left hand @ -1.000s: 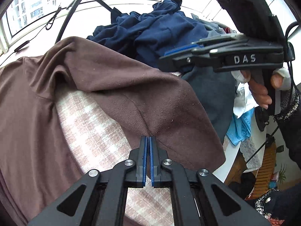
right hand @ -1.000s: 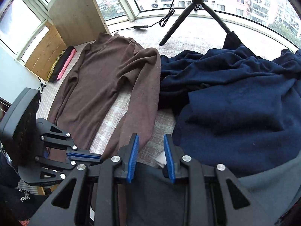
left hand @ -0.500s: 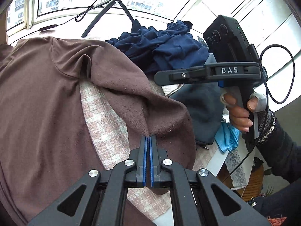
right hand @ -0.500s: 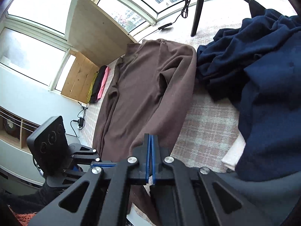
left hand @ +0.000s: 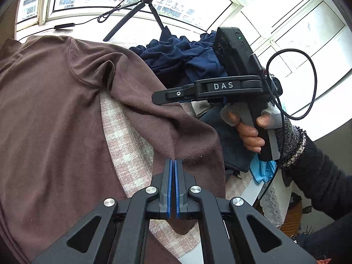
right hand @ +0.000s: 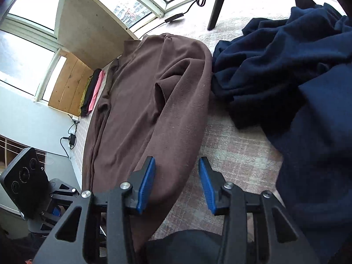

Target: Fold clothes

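Note:
A brown long-sleeved top (left hand: 50, 114) lies spread on the checked tablecloth (left hand: 125, 136). My left gripper (left hand: 173, 161) is shut on a pinch of its sleeve (left hand: 176, 132), which rises to a peak at the blue pads. In the right wrist view the same brown top (right hand: 136, 101) runs away from me. Its sleeve (right hand: 176, 145) lies below and between the fingers of my right gripper (right hand: 177, 165), which is open and holds nothing. From the left wrist view, the right gripper (left hand: 155, 98) hovers above the sleeve, held by a hand.
A heap of navy clothes (right hand: 286, 70) fills the right side, touching the brown top's shoulder. A tripod (left hand: 143, 11) and a cable stand near the window. Grey and light-blue garments (left hand: 261, 169) lie at the table's edge. The left tool's housing (right hand: 26, 176) shows low on the left.
The right gripper was open a second ago, shut half a second ago, and is open again above the sleeve. The left gripper stayed shut on the sleeve while drawing back.

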{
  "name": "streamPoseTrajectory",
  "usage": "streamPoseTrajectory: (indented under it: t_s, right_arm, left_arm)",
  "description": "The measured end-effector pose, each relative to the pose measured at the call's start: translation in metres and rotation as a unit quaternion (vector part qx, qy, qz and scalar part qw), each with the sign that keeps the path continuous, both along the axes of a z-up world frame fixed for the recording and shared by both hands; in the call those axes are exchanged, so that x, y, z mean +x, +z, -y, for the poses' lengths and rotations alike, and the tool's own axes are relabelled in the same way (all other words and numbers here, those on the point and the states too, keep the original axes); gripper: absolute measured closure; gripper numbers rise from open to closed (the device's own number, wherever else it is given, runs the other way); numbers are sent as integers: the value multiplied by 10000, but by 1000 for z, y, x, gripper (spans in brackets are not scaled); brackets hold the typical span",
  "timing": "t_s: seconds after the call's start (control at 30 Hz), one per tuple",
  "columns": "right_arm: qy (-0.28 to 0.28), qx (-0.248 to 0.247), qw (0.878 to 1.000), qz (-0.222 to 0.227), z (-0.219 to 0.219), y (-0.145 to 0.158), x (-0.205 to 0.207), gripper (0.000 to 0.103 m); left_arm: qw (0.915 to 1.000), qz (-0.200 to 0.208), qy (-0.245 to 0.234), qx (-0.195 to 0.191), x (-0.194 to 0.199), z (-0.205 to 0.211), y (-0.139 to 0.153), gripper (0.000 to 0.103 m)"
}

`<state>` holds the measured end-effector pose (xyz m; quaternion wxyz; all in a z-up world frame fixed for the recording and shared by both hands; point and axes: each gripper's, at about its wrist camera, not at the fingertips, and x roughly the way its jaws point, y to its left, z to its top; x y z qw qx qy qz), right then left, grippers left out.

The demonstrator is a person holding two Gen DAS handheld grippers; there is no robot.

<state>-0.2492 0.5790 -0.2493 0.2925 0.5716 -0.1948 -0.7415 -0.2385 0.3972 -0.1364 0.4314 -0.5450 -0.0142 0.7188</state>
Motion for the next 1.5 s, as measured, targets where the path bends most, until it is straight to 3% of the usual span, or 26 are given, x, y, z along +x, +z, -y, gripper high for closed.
streamPoseTrajectory:
  t_s: [0.03, 0.17, 0.27, 0.37, 0.47, 0.5, 0.6, 0.67, 0.73, 0.9, 0.97, 1.03, 1.17, 1.2, 1.23, 1.27, 1.37, 1.5]
  right_arm:
    - [33, -100, 9999, 38, 3, -5, -1, 100]
    - [-93, -304, 9994, -166, -11, 26, -1, 99]
    - [-139, -134, 9986, -486, -24, 70, -4, 99]
    - [-55, 360, 9971, -663, -29, 102, -11, 99]
    - [-173, 1147, 9897, -839, -29, 114, -21, 99]
    - [-254, 1207, 9884, -882, -30, 114, -25, 99]
    - [-333, 1005, 9928, -567, -40, 99, -27, 94]
    - [-339, 873, 9948, -403, -44, 88, -19, 84]
    - [-269, 690, 9968, -311, -47, 79, 2, 70]
    - [-77, 407, 9990, -179, -38, 60, 53, 69]
    - [-119, 486, 9983, -299, -31, 59, 69, 66]
    - [-13, 632, 9973, -365, -20, 52, 77, 54]
    - [87, 1020, 9936, -489, -3, 37, 76, 53]
    - [25, 979, 9938, -532, -3, 35, 73, 53]
    - [-38, 938, 9939, -575, -3, 34, 71, 70]
    - [-86, 763, 9959, -484, -4, 34, 68, 100]
    - [-269, 419, 9967, -633, -9, 60, 75, 101]
    - [-329, 629, 9941, -825, -13, 119, 99, 101]
  left_arm:
    - [10000, -7, 20, -26, 0, 1, -1, 101]
    - [9996, 88, 189, 178, -2, 13, 1, 101]
    - [9985, 175, 300, 415, -5, 17, 2, 101]
    - [9980, 297, 198, 527, -3, 5, -5, 101]
    - [9982, 507, -88, 318, 7, -23, -22, 103]
    - [9978, 578, -247, 187, 13, -34, -31, 103]
    - [9969, 571, -517, -172, 25, -48, -42, 103]
    - [9978, 333, -550, -181, 30, -38, -31, 103]
    - [9986, 164, -476, -180, 31, -25, -20, 93]
    - [9989, 21, -404, -217, 30, -14, -13, 88]
    - [9986, 6, -466, -267, 31, -16, -15, 88]
    - [9981, -10, -535, -301, 33, -16, -16, 88]
    - [9970, -44, -673, -370, 35, -15, -17, 88]
    - [9967, -53, -707, -388, 36, -14, -17, 88]
    - [9964, -61, -741, -405, 36, -14, -17, 88]
    - [9961, -69, -776, -422, 37, -14, -18, 88]
    - [9952, -109, -884, -402, 38, -11, -16, 88]
    - [9946, -79, -1029, -142, 37, -3, -7, 88]
